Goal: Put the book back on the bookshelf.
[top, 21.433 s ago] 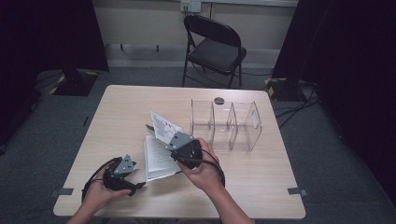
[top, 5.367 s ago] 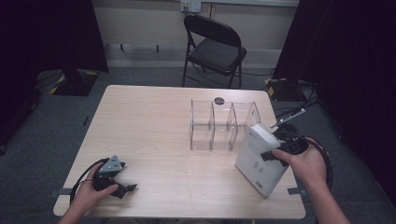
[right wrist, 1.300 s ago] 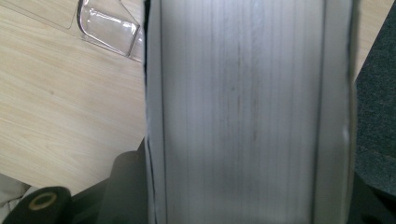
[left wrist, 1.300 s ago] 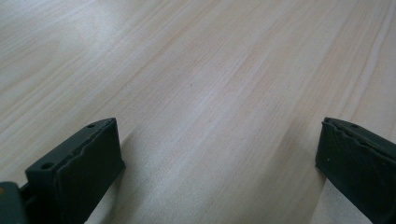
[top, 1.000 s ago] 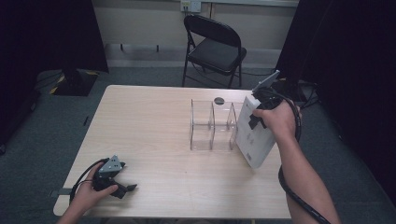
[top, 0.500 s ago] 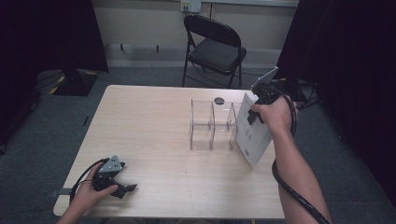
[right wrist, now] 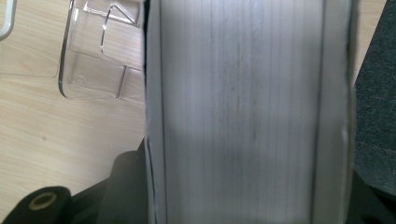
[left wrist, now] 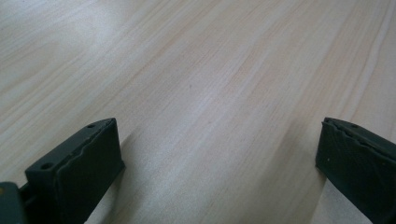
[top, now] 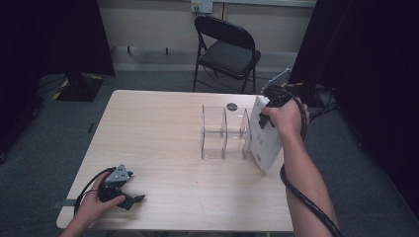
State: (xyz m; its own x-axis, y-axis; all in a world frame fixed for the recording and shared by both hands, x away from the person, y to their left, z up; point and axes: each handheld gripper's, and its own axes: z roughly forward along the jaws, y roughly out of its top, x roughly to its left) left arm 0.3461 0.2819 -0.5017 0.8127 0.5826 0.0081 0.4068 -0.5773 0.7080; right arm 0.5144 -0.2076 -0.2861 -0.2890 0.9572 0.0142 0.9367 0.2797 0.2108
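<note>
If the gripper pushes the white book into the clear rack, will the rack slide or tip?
The clear rack probably slides easily: it looks like thin plastic standing loose on the smooth table. Its upright dividers suggest that a high sideways push may tip it. The white book, thick and clamped in the right gripper, seems stiff and heavier.

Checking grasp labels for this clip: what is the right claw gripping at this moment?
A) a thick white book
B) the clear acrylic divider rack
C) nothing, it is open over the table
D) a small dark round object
A: the right claw is clamped on the white book, held tilted beside the clear rack; the book's page edges show between its jaws in the right gripper view.
</note>
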